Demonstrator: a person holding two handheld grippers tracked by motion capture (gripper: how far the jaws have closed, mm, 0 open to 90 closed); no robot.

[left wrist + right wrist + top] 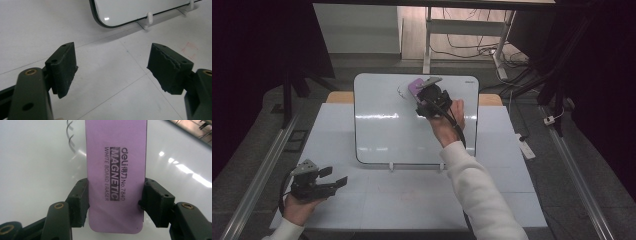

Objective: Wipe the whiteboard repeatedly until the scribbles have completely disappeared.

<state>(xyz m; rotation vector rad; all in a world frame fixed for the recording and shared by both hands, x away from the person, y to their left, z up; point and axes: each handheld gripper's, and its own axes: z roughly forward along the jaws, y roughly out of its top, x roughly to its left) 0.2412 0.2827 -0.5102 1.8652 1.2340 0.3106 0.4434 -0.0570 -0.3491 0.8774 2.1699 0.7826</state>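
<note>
- One purple eraser [115, 177] is what we work with: it lies flat against the upper part of the whiteboard [382, 135], near the top edge, just right of a dark squiggle of marker [70, 140]
- We hold it in the right gripper [113, 202], whose jaws are clamped on its two long sides, with the printed face toward that gripper's camera
- In the high view the right gripper [432, 100] sits on the board above the person's right hand [451, 122], the white sleeve [477, 190] running back to the near edge
- We judge the step in hand to be wiping: the squiggle remains beside the eraser's left edge, so the board is not yet clean
- Next, we think, comes a sideways sweep toward the squiggle, felt pressed flat and the grip kept firm so the eraser does not twist out
- The board leans on small white feet [149, 18] on the pale table [412, 200], so a hard push could rock it
- Our left gripper [332, 177] rests low at the table's near left, jaws spread wide with nothing between them
</note>
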